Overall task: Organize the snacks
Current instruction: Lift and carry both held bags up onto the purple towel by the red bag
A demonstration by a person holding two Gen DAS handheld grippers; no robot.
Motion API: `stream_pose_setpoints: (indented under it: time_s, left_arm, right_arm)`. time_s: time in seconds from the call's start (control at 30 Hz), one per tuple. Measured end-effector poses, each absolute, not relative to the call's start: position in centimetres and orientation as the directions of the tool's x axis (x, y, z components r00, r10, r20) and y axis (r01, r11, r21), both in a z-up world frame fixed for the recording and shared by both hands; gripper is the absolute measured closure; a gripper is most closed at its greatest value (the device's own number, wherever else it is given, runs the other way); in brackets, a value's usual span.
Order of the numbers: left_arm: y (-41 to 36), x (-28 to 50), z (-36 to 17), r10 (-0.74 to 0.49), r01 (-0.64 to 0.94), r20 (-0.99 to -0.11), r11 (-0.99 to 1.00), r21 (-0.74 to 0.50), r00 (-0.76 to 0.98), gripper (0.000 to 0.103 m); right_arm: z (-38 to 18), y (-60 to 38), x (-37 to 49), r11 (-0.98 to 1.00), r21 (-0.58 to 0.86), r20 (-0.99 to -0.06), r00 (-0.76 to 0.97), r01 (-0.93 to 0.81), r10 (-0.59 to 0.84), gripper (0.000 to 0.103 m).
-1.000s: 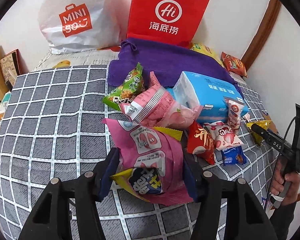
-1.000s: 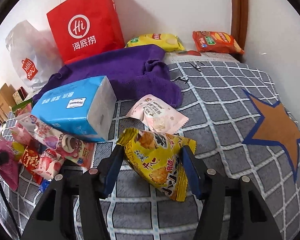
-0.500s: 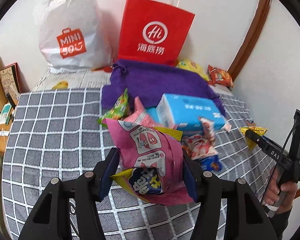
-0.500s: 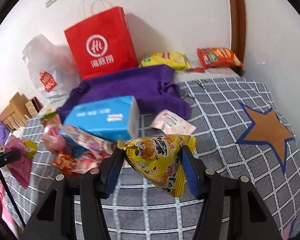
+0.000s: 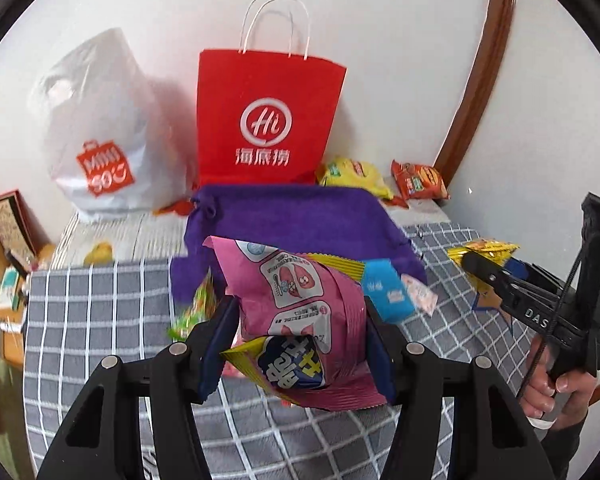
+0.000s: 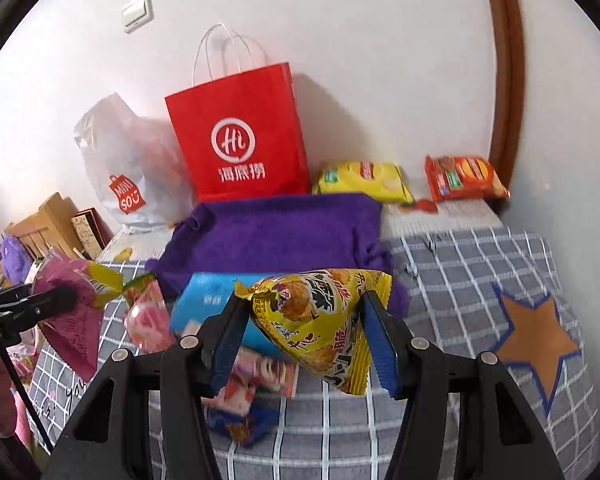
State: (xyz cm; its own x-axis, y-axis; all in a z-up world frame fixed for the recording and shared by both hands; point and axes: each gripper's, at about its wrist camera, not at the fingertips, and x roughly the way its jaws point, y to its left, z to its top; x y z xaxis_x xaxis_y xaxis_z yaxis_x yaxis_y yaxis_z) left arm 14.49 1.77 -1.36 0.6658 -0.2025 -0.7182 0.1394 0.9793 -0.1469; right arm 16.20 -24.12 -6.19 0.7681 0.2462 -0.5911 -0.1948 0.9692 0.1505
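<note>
Left gripper [image 5: 300, 344] clamps pink packets [image 5: 300, 300], right gripper [image 6: 304, 336] a yellow packet [image 6: 320, 320] — slippery film may slide free above the bed [image 6: 460, 264].

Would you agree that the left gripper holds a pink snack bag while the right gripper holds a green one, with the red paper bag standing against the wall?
Not quite: the right gripper holds a yellow snack bag, as the right wrist view shows. The left gripper does hold the pink snack bag, and the red paper bag stands against the wall.

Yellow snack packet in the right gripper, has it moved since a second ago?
Yes. The yellow snack packet has risen off the checked bedspread, clamped in the right gripper.
</note>
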Motion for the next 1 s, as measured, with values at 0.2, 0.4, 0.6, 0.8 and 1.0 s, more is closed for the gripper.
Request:
stream_pose_setpoints:
  time_s: [0.2,0.4,0.6,0.8,1.0]
  left_arm:
    - [1.7,17.7,0.3,-0.174,0.12,-0.702,0.985,-0.126,0.69,0.046]
    - [2.0,21.2,0.6,-0.163,0.103,-0.705,0.986,-0.128,0.691,0.046]
    - [2.4,24.5,0.3,-0.174,0.096,-0.714,0.984,-0.149,0.678,0.046]
    - [2.6,28.1,-1.1,-0.173,0.09,-0.737,0.984,-0.151,0.654,0.046]
    - [3.0,31.8,-1.8,-0.182,0.09,-0.742,0.982,-0.163,0.645,0.046]
  right_arm:
    - [-3.9,-23.4,20.4,0.967,0.127,-0.569,0.783,-0.219,0.252,0.046]
    - [-2.8,-22.7,24.0,0.964,0.13,-0.556,0.787,-0.234,0.266,0.046]
    - [-2.5,-22.1,27.1,0.961,0.134,-0.55,0.788,-0.242,0.276,0.046]
    - [-3.2,-21.8,30.5,0.963,0.121,-0.561,0.783,-0.241,0.267,0.046]
    - [-4.0,-22.1,34.2,0.967,0.118,-0.578,0.776,-0.227,0.252,0.046]
